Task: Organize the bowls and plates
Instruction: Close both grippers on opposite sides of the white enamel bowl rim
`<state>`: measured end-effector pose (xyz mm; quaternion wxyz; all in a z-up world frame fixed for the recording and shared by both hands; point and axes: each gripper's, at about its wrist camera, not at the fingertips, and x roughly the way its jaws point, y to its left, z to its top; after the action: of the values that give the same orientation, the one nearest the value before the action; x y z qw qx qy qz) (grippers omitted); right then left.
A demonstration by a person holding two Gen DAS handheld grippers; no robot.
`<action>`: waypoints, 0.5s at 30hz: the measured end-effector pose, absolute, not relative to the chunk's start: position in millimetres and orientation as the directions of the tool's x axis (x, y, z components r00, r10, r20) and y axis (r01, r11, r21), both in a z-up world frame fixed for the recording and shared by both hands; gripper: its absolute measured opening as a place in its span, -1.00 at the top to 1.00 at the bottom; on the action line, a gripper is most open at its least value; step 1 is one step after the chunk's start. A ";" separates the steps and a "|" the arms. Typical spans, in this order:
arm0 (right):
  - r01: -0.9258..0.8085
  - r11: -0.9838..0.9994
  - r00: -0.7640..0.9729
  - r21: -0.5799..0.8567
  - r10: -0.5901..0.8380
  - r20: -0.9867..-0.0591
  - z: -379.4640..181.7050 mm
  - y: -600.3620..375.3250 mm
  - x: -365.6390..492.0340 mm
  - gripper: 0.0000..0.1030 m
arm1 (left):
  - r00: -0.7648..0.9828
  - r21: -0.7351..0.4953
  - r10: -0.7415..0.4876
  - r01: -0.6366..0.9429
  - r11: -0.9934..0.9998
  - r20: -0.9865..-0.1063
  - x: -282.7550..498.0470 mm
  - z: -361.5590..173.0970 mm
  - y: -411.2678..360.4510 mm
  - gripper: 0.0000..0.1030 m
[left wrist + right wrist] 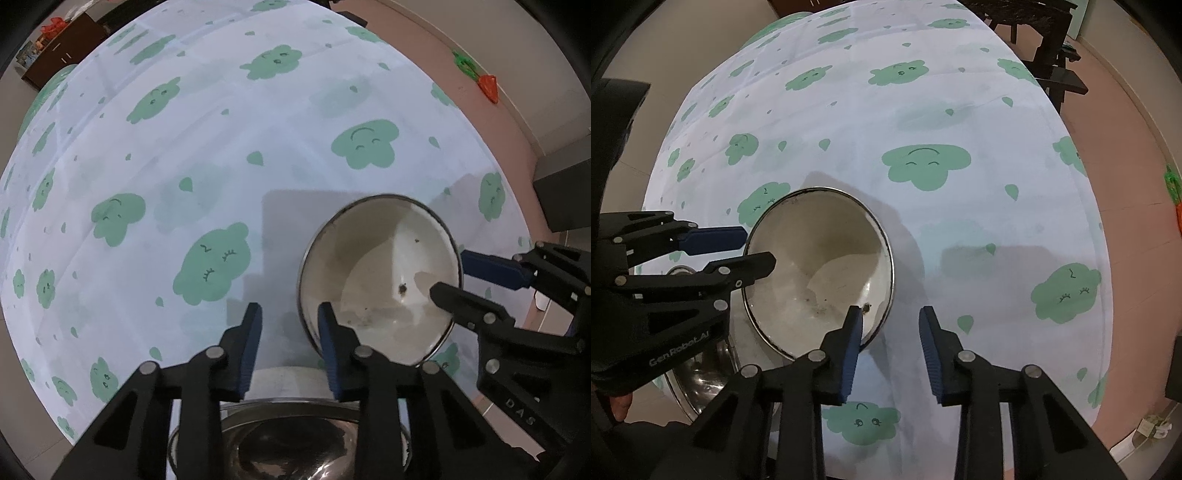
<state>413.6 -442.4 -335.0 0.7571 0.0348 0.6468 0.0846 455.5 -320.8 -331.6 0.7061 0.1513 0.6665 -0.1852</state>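
A white enamel bowl with a dark rim and a few specks inside sits on the cloud-print tablecloth. My left gripper straddles the bowl's left rim, one finger inside and one outside. Its blue pads still stand apart from the wall. My right gripper straddles the opposite rim the same way, with a gap showing. A shiny steel bowl lies just below the left gripper, partly hidden by its fingers.
The white tablecloth with green clouds spreads far beyond the bowls. A carrot toy lies on the pink floor to the right. A dark cabinet stands at the far left and dark furniture past the table's far end.
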 end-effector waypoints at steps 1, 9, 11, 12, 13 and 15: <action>-0.084 0.983 0.148 0.165 0.176 -0.973 -335.0 -442.1 413.5 0.38 | 0.043 -0.034 -0.061 0.464 0.885 -0.997 456.3 -331.3 -321.2 0.47; -0.087 0.976 0.146 0.201 0.213 -0.966 -334.1 -438.7 412.7 0.60 | 0.036 -0.051 -0.077 0.475 0.879 -0.996 457.0 -331.0 -321.5 0.71; -0.087 0.974 0.145 0.208 0.219 -0.965 -334.3 -438.4 412.5 0.64 | 0.035 -0.053 -0.080 0.481 0.875 -0.996 456.7 -330.2 -320.5 0.75; -0.087 0.974 0.146 0.211 0.222 -0.964 -334.2 -437.7 412.3 0.69 | 0.035 -0.052 -0.079 0.483 0.874 -0.996 455.7 -329.9 -321.3 0.78; -0.088 0.973 0.146 0.211 0.223 -0.964 -334.2 -437.3 412.4 0.69 | 0.034 -0.052 -0.079 0.486 0.872 -0.996 455.8 -330.3 -320.7 0.80; -0.089 0.973 0.151 0.212 0.223 -0.963 -333.8 -436.1 412.6 0.69 | 0.032 -0.052 -0.078 0.490 0.870 -0.996 455.5 -329.4 -322.1 0.82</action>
<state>412.6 -436.1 -333.8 0.7568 0.0522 0.6434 0.1032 455.5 -322.1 -329.4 0.7016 0.1548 0.6654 -0.2023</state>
